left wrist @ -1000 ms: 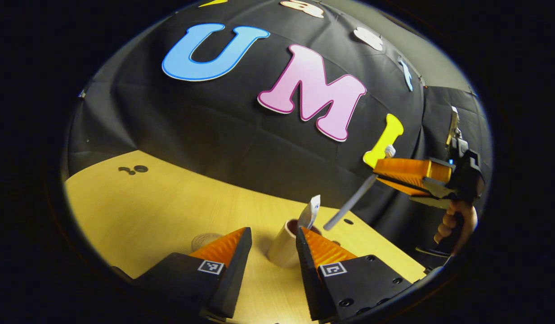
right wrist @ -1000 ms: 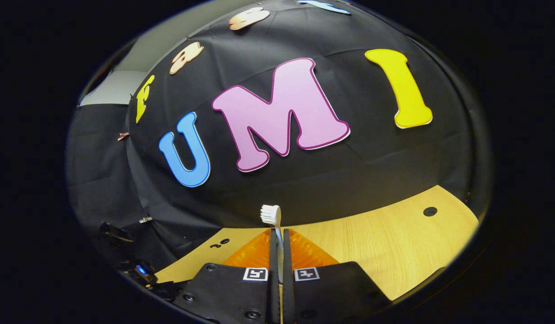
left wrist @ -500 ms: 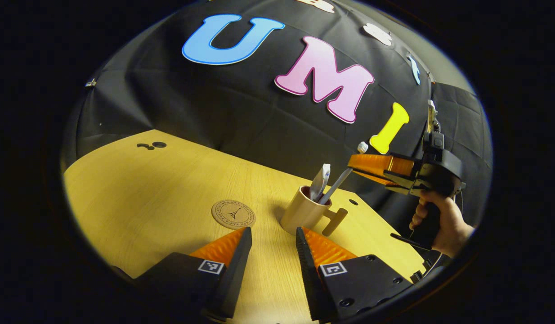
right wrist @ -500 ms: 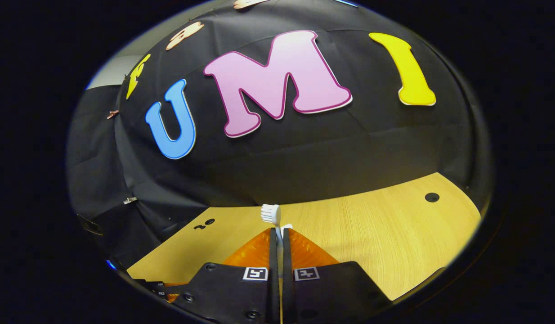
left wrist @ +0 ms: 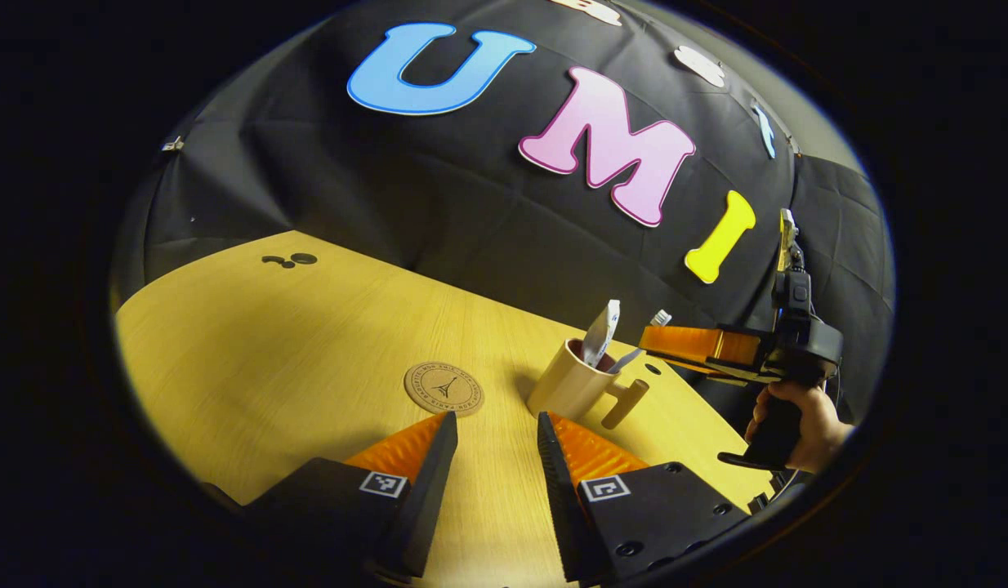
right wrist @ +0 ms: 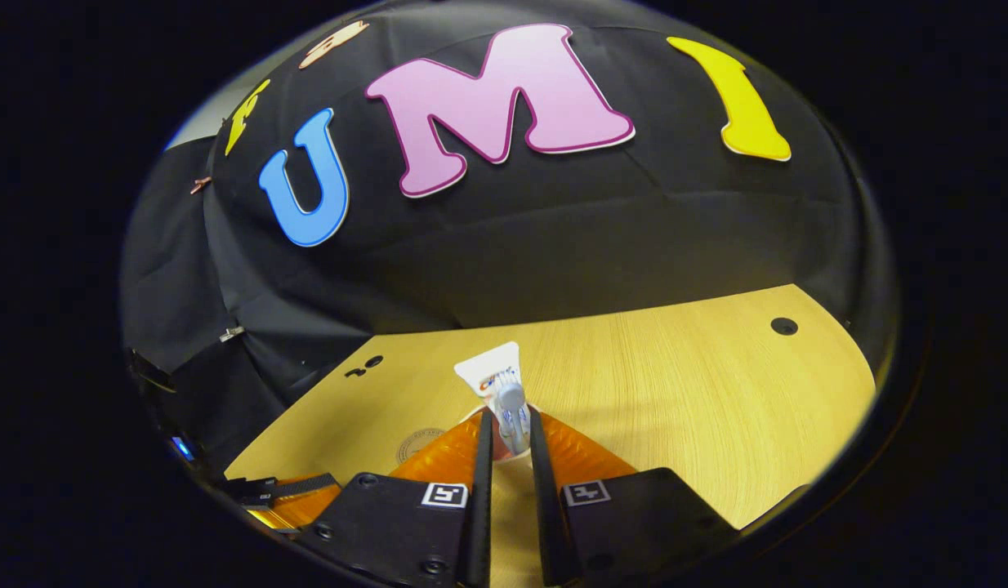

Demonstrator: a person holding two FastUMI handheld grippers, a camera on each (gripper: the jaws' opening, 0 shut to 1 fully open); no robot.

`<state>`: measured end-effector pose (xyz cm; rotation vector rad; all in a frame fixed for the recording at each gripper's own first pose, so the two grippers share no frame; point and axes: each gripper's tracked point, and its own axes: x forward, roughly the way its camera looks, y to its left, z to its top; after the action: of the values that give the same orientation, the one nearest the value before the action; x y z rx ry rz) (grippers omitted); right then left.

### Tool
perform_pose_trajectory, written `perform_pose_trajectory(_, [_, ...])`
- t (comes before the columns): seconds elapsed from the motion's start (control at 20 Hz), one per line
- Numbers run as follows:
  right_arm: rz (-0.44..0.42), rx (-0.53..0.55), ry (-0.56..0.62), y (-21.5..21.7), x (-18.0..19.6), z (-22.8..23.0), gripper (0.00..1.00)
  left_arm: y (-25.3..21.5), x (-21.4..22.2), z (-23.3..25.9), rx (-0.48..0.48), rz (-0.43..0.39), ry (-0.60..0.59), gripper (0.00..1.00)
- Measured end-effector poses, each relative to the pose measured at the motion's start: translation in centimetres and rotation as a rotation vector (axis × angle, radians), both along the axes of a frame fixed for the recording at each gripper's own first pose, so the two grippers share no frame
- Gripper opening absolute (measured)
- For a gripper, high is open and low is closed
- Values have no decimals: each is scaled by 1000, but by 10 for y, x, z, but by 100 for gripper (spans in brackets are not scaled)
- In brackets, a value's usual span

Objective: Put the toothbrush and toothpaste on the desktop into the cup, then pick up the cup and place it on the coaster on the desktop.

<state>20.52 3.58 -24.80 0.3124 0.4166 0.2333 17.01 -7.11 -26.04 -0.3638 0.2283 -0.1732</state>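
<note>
- Cup (left wrist: 565, 385): beige mug, upright on the bench (left wrist: 308, 343), handle (left wrist: 624, 403) sticking out toward the right tongs' side.
- Toothpaste (left wrist: 600, 331): white tube standing in the cup, leaning, top end well above the rim. Also seen in the right gripper view (right wrist: 489, 375), just past the fingertips.
- Toothbrush (left wrist: 644, 340): handle down in the cup, leaning out over the rim, bristle head up. In the right gripper view (right wrist: 511, 416) it sits between the fingers.
- Coaster (left wrist: 443, 388): round, brown, flat on the bench just beside the cup, not touching it. Cup is not on it.
- Right tongs (right wrist: 508, 429): narrow gap around the toothbrush head; fingers look slightly apart from it, cannot tell if either one touches. In the left gripper view (left wrist: 671, 347) they hang level beside the cup's rim, held by a hand (left wrist: 802, 416).
- Left tongs (left wrist: 492, 429): open wide, holding nothing, low over the bench, near the cup and coaster.
</note>
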Motion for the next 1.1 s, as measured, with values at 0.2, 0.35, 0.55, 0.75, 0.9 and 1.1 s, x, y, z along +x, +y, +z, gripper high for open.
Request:
perform_pose_trajectory(0.2, [24,-35,28,-7,-13,-6,35,0,1,-4,-5,6,8,63])
perform_pose_trajectory(0.35, [56,-38,89,-15,-23,-14,35,2,0,-8,-6,6,15,63])
perform_pose_trajectory(0.55, [112,-110,178,-28,-29,-25,35,6,-2,-12,-3,13,26,63])
perform_pose_trajectory(0.75, [234,-186,288,-27,-33,-42,35,16,-6,-17,-13,28,39,63])
perform_pose_trajectory(0.9, [284,-219,315,-23,-29,-46,35,18,-9,-19,-31,30,45,63])
perform_pose_trajectory(1.1, [331,-272,363,-18,-24,-54,38,22,-11,-25,-14,33,54,63])
